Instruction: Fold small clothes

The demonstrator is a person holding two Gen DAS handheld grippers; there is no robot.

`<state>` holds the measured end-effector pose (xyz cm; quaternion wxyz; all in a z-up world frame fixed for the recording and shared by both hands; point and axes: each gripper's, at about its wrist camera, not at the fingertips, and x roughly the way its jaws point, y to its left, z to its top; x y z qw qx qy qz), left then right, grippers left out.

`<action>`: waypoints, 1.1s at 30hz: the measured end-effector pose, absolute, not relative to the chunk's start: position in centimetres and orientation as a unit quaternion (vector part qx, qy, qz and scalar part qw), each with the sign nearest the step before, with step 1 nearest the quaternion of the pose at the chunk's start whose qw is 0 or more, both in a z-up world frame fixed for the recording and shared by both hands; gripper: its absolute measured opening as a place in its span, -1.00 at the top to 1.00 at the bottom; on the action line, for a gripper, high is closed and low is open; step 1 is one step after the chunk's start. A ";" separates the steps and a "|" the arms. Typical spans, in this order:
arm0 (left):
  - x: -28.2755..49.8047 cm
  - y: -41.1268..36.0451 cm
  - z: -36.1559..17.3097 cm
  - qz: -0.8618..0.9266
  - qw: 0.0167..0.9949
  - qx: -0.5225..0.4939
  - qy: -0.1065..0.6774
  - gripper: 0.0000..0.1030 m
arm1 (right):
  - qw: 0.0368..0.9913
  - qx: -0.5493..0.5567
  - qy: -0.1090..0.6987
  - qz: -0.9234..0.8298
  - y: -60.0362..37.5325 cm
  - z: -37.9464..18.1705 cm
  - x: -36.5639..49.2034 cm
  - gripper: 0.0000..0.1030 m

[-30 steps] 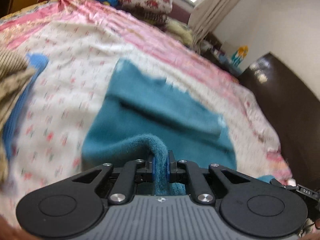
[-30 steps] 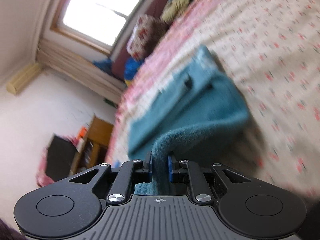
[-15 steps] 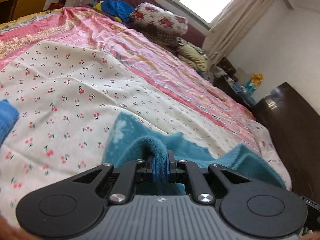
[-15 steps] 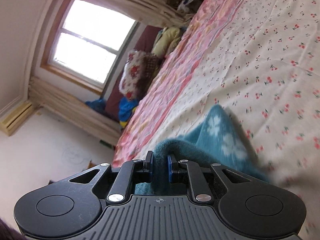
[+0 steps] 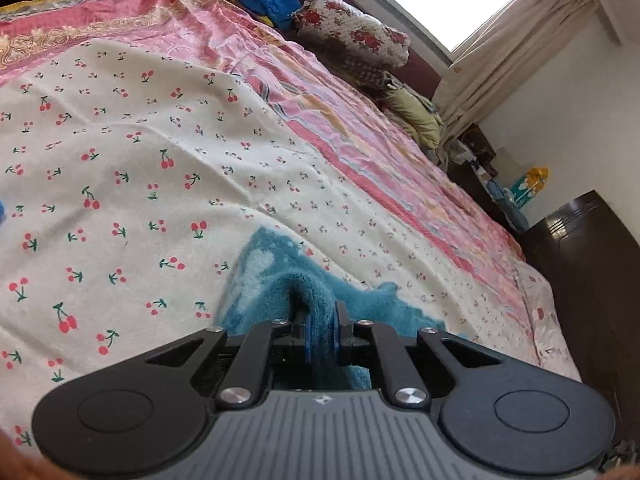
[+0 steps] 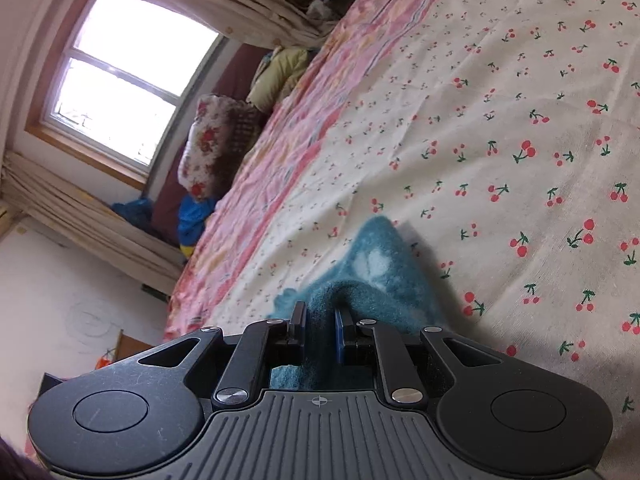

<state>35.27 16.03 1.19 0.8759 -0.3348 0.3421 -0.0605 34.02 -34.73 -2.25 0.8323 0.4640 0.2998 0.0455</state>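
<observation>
A teal fleece garment (image 5: 276, 276) with pale heart marks lies low on the cherry-print bedsheet (image 5: 160, 168). My left gripper (image 5: 320, 320) is shut on a bunched fold of it. In the right wrist view the same teal garment (image 6: 380, 272) shows one corner lying on the sheet (image 6: 520, 120), and my right gripper (image 6: 320, 320) is shut on another fold. Most of the garment is hidden under both grippers.
A pink striped bedcover (image 5: 320, 92) runs along the far side. A floral pillow (image 5: 352, 40) and olive cushion (image 5: 416, 116) lie by the window. A dark wooden cabinet (image 5: 592, 280) stands right of the bed. A blue cloth edge (image 5: 2, 212) shows at far left.
Both grippers have carried the gripped teal folds forward and down to the sheet. The garment was spread out in front of them; now only its front corners show.
</observation>
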 end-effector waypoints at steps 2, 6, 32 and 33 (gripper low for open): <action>35.4 16.4 1.2 -0.060 0.866 -0.357 0.344 0.66 | 0.828 0.470 0.303 0.043 -34.8 -2.5 34.2 0.72; 35.8 17.4 1.1 -0.055 0.845 -0.402 0.349 0.61 | 0.817 0.484 0.309 0.046 -35.1 -2.7 34.4 0.66; 30.6 14.0 4.1 -0.012 0.928 -0.216 0.303 0.09 | 0.917 0.264 0.299 0.019 -32.1 0.4 33.8 0.11; 30.1 13.3 3.8 -0.014 0.932 -0.196 0.306 0.07 | 0.920 0.242 0.308 0.019 -31.5 0.4 34.0 0.08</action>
